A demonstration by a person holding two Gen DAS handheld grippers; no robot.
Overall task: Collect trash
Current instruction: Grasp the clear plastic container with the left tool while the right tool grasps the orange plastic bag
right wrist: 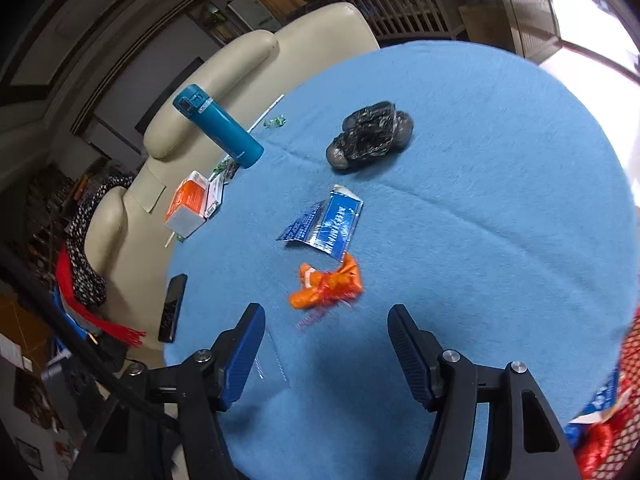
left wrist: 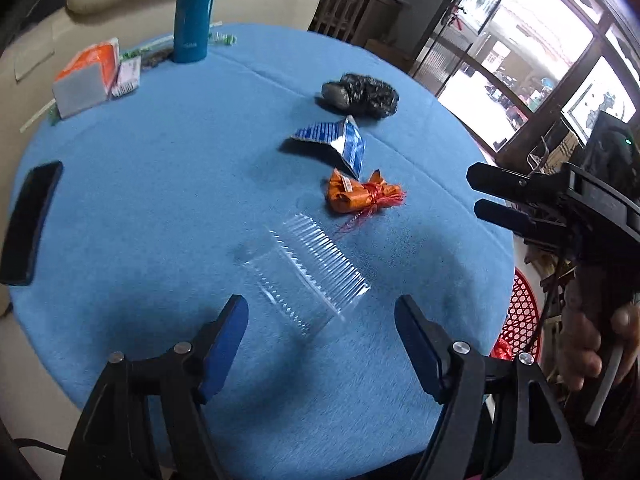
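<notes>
Trash lies on the round blue table [left wrist: 160,200]. A clear ribbed plastic container [left wrist: 308,268] rests just ahead of my left gripper [left wrist: 320,308], whose blue-padded jaws stand open and apart from it. Beyond it are an orange wrapper [left wrist: 360,196] tied with red string, a blue foil packet [left wrist: 336,140] and a crumpled black bag [left wrist: 360,94]. My right gripper [right wrist: 326,316] hovers open and empty just short of the orange wrapper [right wrist: 328,284], with the blue packet [right wrist: 324,224] and black bag [right wrist: 372,132] farther on. From the left wrist, the right gripper [left wrist: 488,194] shows at the table's right edge, held by a hand [left wrist: 592,340].
A teal bottle [left wrist: 196,12], an orange box [left wrist: 88,76] and a black phone [left wrist: 32,220] stand along the table's far and left edge. A red mesh basket [left wrist: 520,316] sits below the right edge, holding some trash [right wrist: 600,432]. A cream armchair [right wrist: 240,64] stands behind the table.
</notes>
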